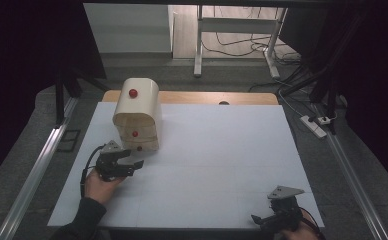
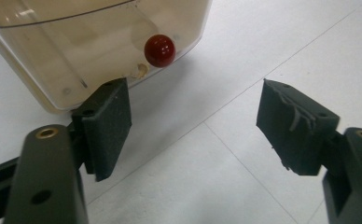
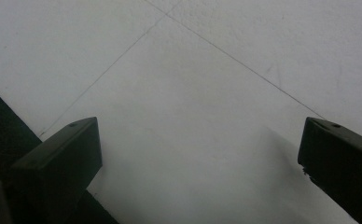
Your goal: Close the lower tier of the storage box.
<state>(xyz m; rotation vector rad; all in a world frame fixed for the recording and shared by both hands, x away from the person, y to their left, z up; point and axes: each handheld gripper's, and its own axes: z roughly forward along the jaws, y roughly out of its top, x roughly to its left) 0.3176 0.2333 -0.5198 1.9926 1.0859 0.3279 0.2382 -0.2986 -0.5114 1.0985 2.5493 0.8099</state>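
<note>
A cream-coloured box [image 1: 137, 116] with a rounded, arched top stood on the white table [image 1: 217, 165], toward its far left part, near the bare wooden strip [image 1: 252, 98] along the far edge. Its shell looked smooth and glossy, like plastic. One red knob [image 1: 133, 93] sat on the curved top; two smaller red knobs [image 1: 135, 134] showed on the near face, one above the other, over what may be wooden drawer fronts, though the high view was too coarse to confirm. In the left gripper view the box's lower part [image 2: 95, 46] read as translucent, beige-tinted plastic with rounded corners, carrying a shiny round red knob [image 2: 159, 50] and a small pale hole beside it. The table surface was matte white, crossed by thin seam lines. The left gripper [image 1: 127, 165] hovered just in front of the box, apart from it, its jaws spread wide with nothing between them; the pads [image 2: 105, 126] were flat, dark and rubbery, one scuffed. The right gripper [image 1: 269, 220] sat at the table's near right edge, well apart from the box, jaws likewise spread wide over bare table. A grey three-cornered plate [image 1: 284, 191] topped it.
</note>
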